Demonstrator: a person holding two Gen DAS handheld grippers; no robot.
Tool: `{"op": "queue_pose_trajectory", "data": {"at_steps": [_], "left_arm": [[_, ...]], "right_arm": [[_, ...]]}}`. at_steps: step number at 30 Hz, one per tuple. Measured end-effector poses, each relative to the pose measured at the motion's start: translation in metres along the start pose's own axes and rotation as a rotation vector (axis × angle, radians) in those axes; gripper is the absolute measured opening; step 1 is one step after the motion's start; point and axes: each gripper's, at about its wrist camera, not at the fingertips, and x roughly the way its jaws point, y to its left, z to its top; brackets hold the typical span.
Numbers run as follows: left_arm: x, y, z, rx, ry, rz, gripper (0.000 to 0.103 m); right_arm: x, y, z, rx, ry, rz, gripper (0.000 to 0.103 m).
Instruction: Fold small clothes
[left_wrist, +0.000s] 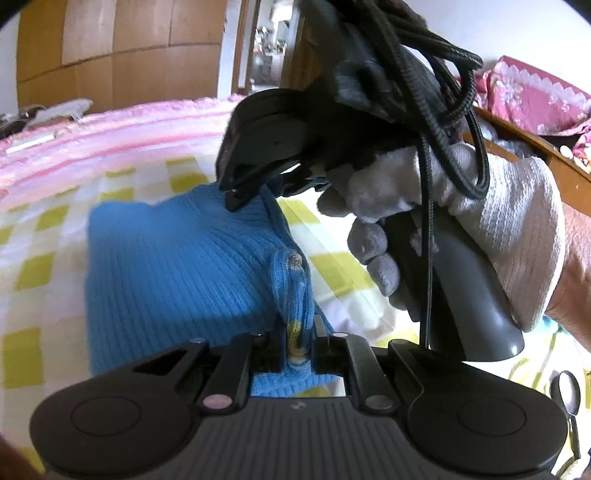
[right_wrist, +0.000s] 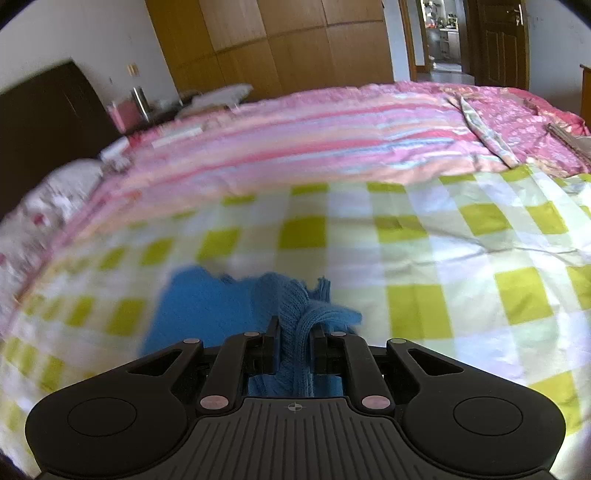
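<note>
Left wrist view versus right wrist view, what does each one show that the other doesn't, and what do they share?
Only the left wrist view shows the right gripper from outside, pinching the blue knit garment, the gloved hand on its handle, and black cables. Only the right wrist view shows the dark cabinet. Both show the garment on the yellow-checked sheet, the pink striped bedding, the wooden wardrobe, and fabric between that camera's own fingers.

Wooden wardrobe (right_wrist: 295, 40) behind bed (right_wrist: 424, 229)
</note>
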Motion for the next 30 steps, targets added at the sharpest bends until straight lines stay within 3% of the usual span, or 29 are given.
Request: {"op": "queue_pose_trajectory", "data": {"at_steps": [5,9,11,18,22,30], "left_arm": [[0.009,-0.001,0.001,-0.017,0.023,-0.036,0.018],[0.013,0.0,0.0,-0.006,0.042,-0.034,0.021],[0.011,0.003,0.001,-0.009,0.047,-0.04,0.028],[-0.02,0.008,-0.003,0.01,0.007,-0.081,0.037],[-0.04,0.017,-0.011,0.034,-0.034,-0.041,0.038],[-0.041,0.058,-0.021,-0.058,-0.035,0.066,0.038]], "right_arm": [[0.006,-0.014,-0.008,0.024,0.013,-0.003,0.013],[0.007,-0.017,-0.01,0.021,0.024,0.018,0.02],[0.004,-0.018,-0.011,0.024,0.017,0.025,0.021],[-0.017,-0.033,-0.014,0.095,-0.033,0.026,0.023],[-0.042,-0.037,-0.028,0.107,-0.062,0.043,0.024],[-0.087,-0.019,-0.083,0.079,-0.033,0.14,0.026]]}}
